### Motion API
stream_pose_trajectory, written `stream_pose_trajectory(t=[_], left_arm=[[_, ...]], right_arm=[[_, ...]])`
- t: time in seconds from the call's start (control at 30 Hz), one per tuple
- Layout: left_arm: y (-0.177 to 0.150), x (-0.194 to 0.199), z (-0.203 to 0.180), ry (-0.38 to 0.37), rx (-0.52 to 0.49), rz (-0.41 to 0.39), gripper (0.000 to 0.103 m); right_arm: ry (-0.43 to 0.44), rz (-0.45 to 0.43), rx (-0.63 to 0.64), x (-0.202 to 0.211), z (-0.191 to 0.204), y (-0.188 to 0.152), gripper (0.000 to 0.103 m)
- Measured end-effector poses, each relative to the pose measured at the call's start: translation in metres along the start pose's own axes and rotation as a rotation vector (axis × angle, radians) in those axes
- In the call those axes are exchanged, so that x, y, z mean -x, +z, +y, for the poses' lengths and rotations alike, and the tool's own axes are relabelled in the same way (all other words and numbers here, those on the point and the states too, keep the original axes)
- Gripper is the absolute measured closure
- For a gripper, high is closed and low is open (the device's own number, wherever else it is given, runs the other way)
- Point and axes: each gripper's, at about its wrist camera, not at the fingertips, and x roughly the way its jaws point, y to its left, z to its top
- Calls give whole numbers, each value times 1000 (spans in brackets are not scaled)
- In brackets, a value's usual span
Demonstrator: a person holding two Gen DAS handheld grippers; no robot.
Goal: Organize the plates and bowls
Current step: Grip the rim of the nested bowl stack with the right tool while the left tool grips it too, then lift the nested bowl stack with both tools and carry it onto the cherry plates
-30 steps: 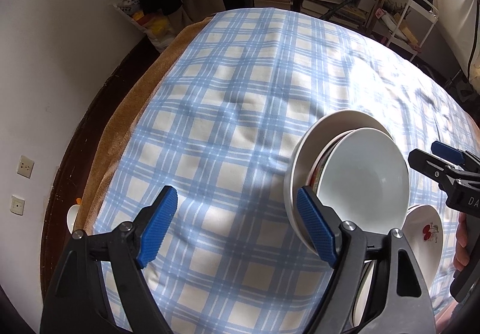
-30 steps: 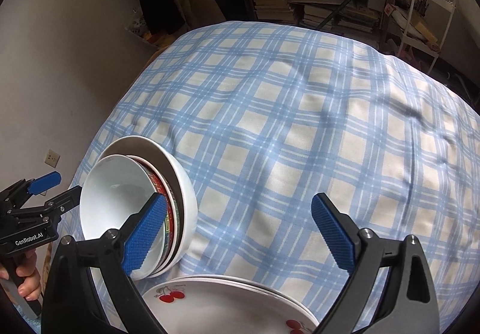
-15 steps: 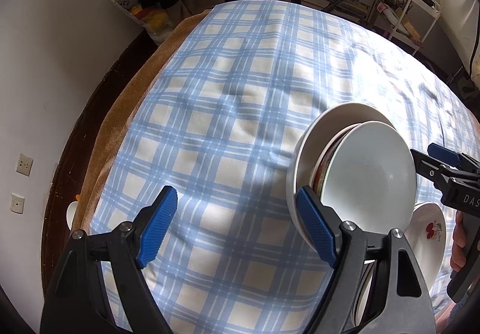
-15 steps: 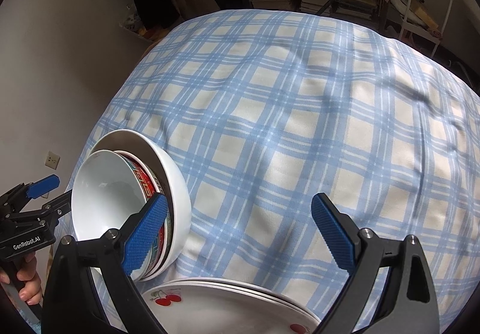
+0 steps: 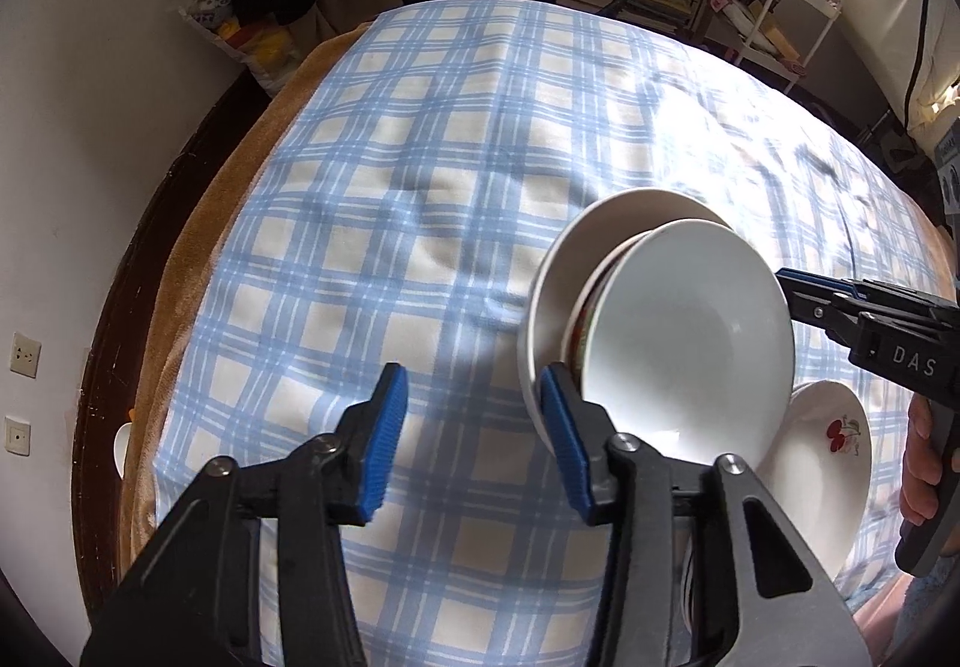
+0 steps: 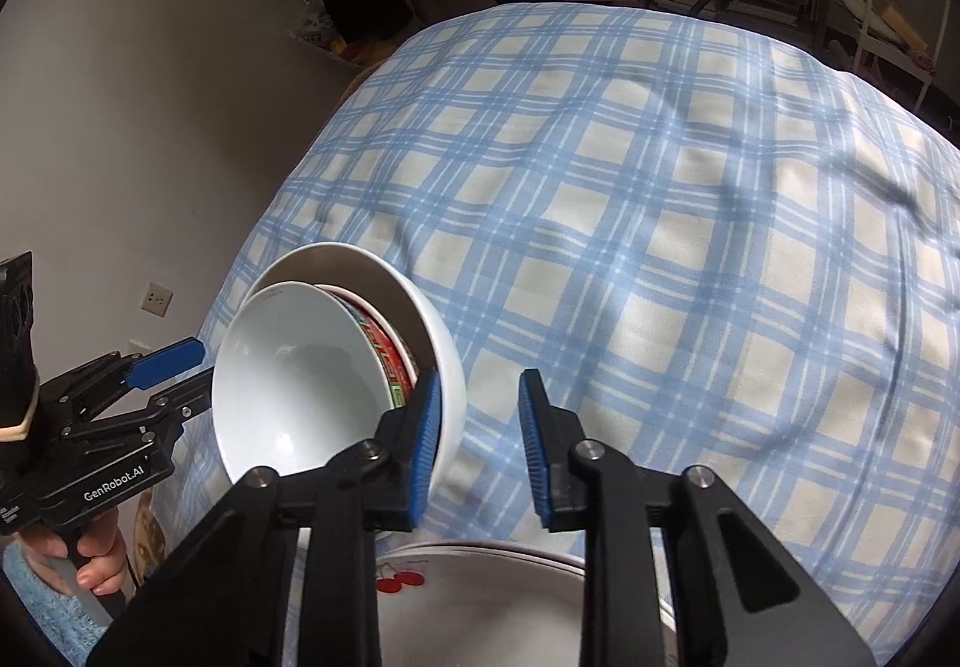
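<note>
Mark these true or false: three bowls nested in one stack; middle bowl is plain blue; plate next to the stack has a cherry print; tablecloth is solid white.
1. Three bowls are nested in one stack. True.
2. The middle bowl is plain blue. False: it has a red pattern and sits between two white bowls.
3. The plate next to the stack has a cherry print. True.
4. The tablecloth is solid white. False: it is a blue and cream check.
</note>
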Motion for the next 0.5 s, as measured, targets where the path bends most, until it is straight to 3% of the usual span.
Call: stream_pose_trajectory(t=[0.07,0.17,0.5], left_arm=[[1,0,-3,-22,-5,7,77],[2,-2,-5,-56,3,17,90],[6,-14,21,-208,196,68,96]], right_arm=[[-10,19,21,-1,7,2,90],[-5,60,18,-5,11,7,95],[37,146,-37,-15,6,22,95]])
